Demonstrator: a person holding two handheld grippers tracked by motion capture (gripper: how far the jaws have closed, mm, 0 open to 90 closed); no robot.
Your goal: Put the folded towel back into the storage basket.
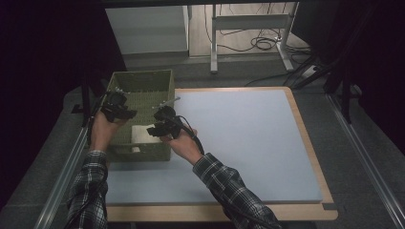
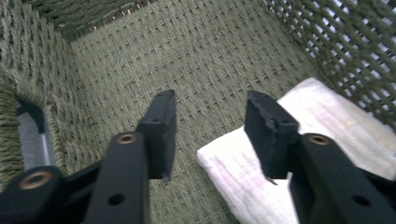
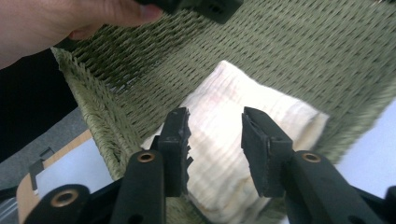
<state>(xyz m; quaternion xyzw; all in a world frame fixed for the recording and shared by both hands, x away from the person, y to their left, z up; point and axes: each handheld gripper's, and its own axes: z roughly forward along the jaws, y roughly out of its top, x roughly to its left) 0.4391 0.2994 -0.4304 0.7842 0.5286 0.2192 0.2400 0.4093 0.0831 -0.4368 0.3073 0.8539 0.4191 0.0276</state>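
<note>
Both my left tongs [image 2: 210,121] and right tongs [image 3: 215,135] hang open over the folded white cloth [image 3: 233,135] in the green woven basket [image 1: 143,78]

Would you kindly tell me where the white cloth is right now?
The cloth lies folded on the floor of the green basket, at the near end, on the table's left in the high view, below both grippers.

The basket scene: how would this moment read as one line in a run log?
cloth: folded, in green basket | left gripper: jaws open, empty | right gripper: jaws open above cloth
</note>
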